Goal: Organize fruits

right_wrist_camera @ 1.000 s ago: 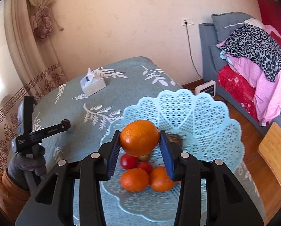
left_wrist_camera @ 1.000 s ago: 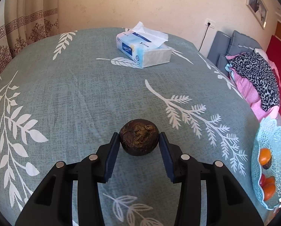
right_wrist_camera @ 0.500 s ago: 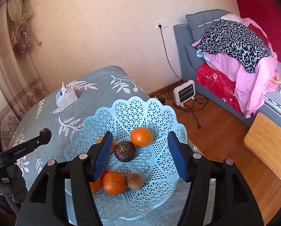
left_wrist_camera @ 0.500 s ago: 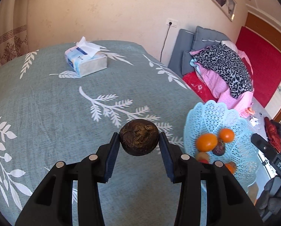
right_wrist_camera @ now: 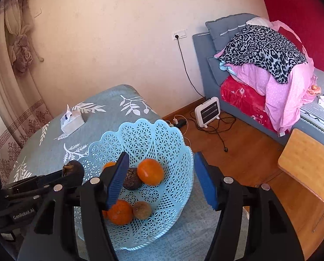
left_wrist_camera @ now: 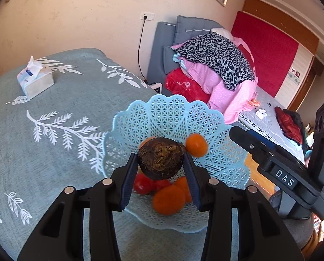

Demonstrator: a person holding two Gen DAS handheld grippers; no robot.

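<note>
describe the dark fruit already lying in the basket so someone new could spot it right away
On the leaf-print table stands a pale blue lattice basket. Near its middle lies a dark brown wrinkled fruit, touching an orange. It is the darkest fruit there; a paler brown one lies nearer the camera.

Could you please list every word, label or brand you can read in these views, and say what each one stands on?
"DAS": on the body of the right gripper, seen from the left wrist.
"GenRobot.AI": on the body of the left gripper, seen from the right wrist.
Print on the tissue pack: too blurred to read.
</note>
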